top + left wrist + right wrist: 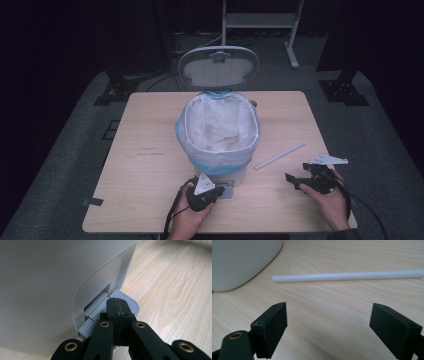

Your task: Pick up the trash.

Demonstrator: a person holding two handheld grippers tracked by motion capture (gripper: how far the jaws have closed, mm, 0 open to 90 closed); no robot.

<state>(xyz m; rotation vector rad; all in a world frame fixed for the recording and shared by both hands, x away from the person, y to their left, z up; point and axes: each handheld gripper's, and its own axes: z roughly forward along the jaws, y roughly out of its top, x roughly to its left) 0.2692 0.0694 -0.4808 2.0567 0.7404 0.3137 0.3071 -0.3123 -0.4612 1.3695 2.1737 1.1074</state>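
Left hand-held gripper (117, 305), jaws pressed together, hides part of the bin's pedal (125, 298); right hand-held gripper (329, 322) gapes wide.

Fixed high view angled forward and down over table (150, 165), left gripper view close against bin (50, 290) base, right gripper view low over tabletop, both sharing the bin.

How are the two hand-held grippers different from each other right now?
The left gripper has its fingers pressed together, while the right gripper has its fingers spread wide apart with nothing between them. The left gripper's tip rests on the bin's grey pedal, with the lid standing open; the right gripper faces the white straw without touching it. Both are black, each held in one hand.
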